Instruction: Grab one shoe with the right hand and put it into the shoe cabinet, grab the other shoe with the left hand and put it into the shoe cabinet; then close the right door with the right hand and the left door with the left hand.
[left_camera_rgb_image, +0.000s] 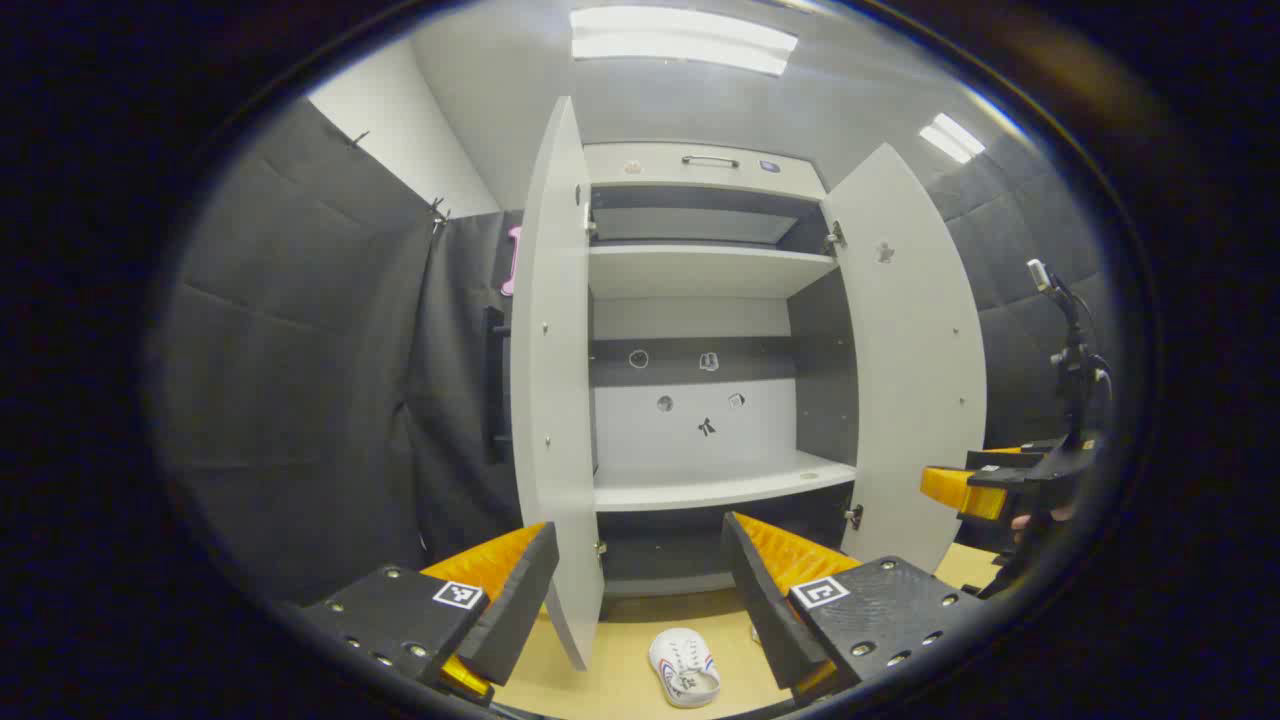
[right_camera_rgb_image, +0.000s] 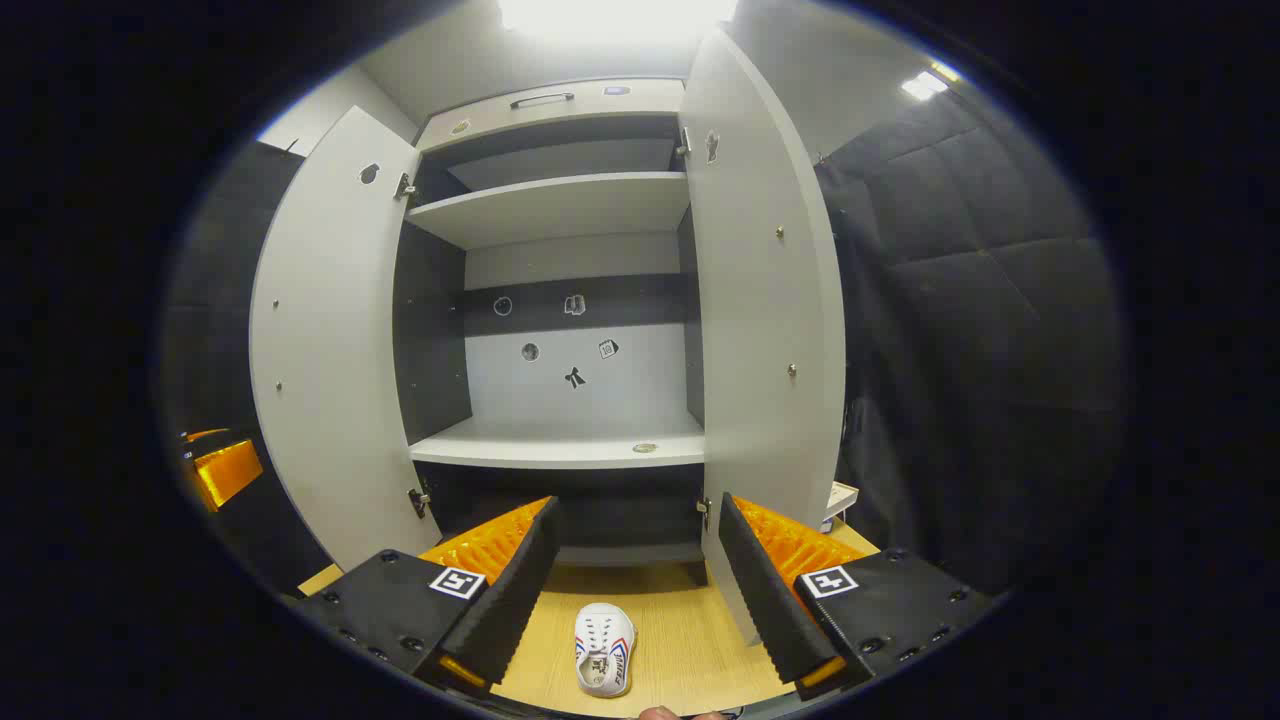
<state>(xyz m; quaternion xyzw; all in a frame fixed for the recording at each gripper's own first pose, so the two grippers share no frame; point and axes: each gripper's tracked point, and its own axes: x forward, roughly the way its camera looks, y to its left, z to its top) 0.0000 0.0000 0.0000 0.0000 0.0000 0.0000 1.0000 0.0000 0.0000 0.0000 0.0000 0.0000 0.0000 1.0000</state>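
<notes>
I hold my right gripper (right_camera_rgb_image: 635, 590) and left gripper (left_camera_rgb_image: 640, 595) released, jaws spread, facing the tall white two-door shoe cabinet (right_camera_rgb_image: 560, 450) with both doors swung wide, ready for the white lace-up sneaker (right_camera_rgb_image: 605, 648) on the floor below.

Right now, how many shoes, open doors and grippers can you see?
Shoes: 1, a white shoe on the floor.
Open doors: 2, left door and right door.
Grippers: 2, left gripper and right gripper, jaws apart.
Total: 5
</notes>
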